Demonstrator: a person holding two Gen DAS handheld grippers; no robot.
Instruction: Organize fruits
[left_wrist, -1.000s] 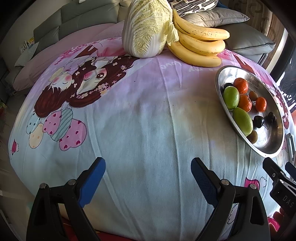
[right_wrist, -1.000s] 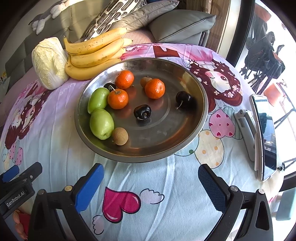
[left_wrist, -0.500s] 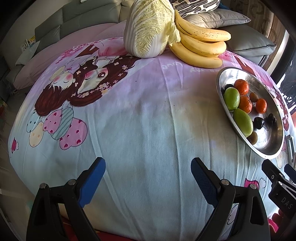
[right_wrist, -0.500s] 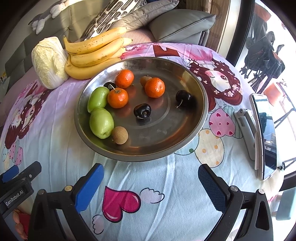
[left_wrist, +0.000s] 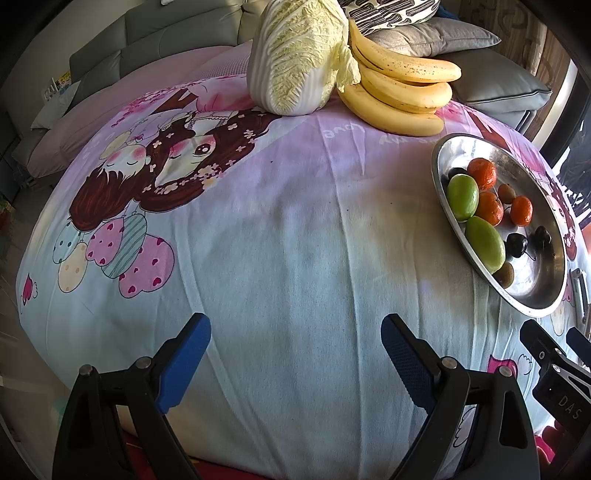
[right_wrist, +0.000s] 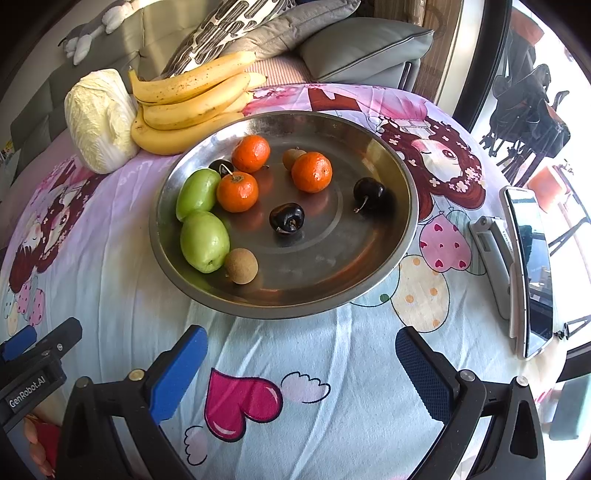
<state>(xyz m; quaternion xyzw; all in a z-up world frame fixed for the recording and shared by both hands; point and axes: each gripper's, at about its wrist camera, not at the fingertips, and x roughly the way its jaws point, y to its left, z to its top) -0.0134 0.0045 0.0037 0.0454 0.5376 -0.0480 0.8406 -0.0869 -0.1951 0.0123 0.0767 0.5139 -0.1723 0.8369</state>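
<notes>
Cherries (right_wrist: 287, 218) in the steel bowl (right_wrist: 400, 236) near the counter's right edge may roll away; both claws, left claw (left_wrist: 295, 347) and right claw (right_wrist: 301, 360), gape, released.

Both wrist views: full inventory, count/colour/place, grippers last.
metal bowl: 1, silver, on tablecloth
tangerines: 3, orange, in bowl
green fruits: 2, bowl's left side
cherries: 3, dark, in bowl
longans: 2, brown, in bowl
bananas: 1 bunch, yellow, behind bowl
napa cabbage: 1, pale, left of bananas
phone: 1, on stand, right of bowl
tablecloth: 1, cartoon print
cushions: grey and patterned, on sofa behind
left gripper: open, empty
right gripper: open, empty
</notes>
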